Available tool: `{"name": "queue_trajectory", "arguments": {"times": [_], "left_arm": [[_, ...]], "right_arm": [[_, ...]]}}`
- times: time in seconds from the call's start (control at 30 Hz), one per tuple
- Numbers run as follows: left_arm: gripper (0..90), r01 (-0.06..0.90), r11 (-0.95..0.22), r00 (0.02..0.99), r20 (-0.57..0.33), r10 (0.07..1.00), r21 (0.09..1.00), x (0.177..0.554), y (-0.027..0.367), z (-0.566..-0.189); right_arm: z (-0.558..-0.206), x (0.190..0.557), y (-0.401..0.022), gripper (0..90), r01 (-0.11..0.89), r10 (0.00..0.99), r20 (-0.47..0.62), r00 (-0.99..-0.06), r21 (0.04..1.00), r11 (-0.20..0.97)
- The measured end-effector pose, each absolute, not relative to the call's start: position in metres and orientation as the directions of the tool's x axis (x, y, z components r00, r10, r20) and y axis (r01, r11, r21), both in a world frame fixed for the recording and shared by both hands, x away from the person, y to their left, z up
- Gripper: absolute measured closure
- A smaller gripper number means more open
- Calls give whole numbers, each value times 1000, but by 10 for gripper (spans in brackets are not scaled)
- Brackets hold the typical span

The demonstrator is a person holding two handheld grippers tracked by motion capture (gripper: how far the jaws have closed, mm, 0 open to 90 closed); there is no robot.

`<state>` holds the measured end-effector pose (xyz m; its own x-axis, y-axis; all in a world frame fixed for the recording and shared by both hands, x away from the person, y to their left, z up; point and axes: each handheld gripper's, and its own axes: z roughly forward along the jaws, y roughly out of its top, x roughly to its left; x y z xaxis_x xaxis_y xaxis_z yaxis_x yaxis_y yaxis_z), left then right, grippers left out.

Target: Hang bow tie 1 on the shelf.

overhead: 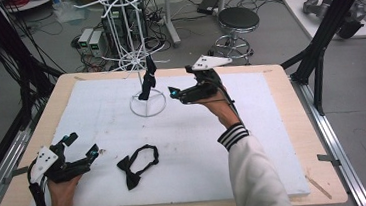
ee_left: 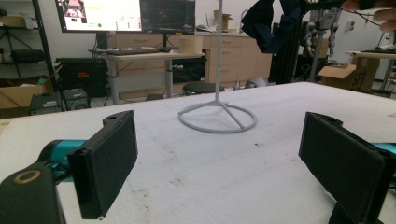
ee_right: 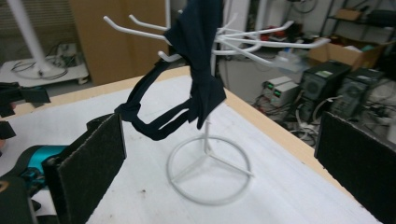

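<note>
A white wire rack (overhead: 133, 17) stands on a ring base (overhead: 147, 104) at the back of the white board. A dark bow tie (overhead: 147, 81) hangs from one of its lower hooks. My right gripper (overhead: 180, 80) is just right of it, raised off the board, jaws open. In the right gripper view the bow tie (ee_right: 198, 51) hangs ahead of the right gripper (ee_right: 222, 140), its strap loop close to the left jaw; no pad presses on it. A second black bow tie (overhead: 137, 166) lies flat near the front. My left gripper (overhead: 82, 145) rests open at the front left, nothing between its jaws (ee_left: 219, 140).
The white foam board (overhead: 200, 146) covers most of the wooden table (overhead: 293, 123). A black stool (overhead: 238, 20) and boxes with cables stand on the floor behind the table. A black frame post (overhead: 325, 35) rises at the right.
</note>
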<state>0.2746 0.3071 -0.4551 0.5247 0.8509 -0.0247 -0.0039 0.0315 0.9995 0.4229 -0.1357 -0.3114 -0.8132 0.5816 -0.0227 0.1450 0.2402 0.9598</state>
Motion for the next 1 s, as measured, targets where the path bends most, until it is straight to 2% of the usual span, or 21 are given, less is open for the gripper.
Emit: {"name": "queue_trajectory", "arguments": {"times": [0.47,0.6,0.8,1.0], "left_arm": [[119,-13,32,521,-21,853,999,274,307,-455],[119,-12,35,520,-24,854,999,274,307,-455],[118,-13,32,517,-21,856,999,274,307,-455],[118,-13,31,512,-20,859,999,273,307,-455]], "right_arm": [[-326,348,-210,14,79,753,-106,-650,976,205],[-342,327,-231,21,76,806,-78,-587,986,151],[-371,303,-247,31,96,816,-33,-576,989,108],[-392,286,-251,31,43,822,-66,-566,993,109]]}}
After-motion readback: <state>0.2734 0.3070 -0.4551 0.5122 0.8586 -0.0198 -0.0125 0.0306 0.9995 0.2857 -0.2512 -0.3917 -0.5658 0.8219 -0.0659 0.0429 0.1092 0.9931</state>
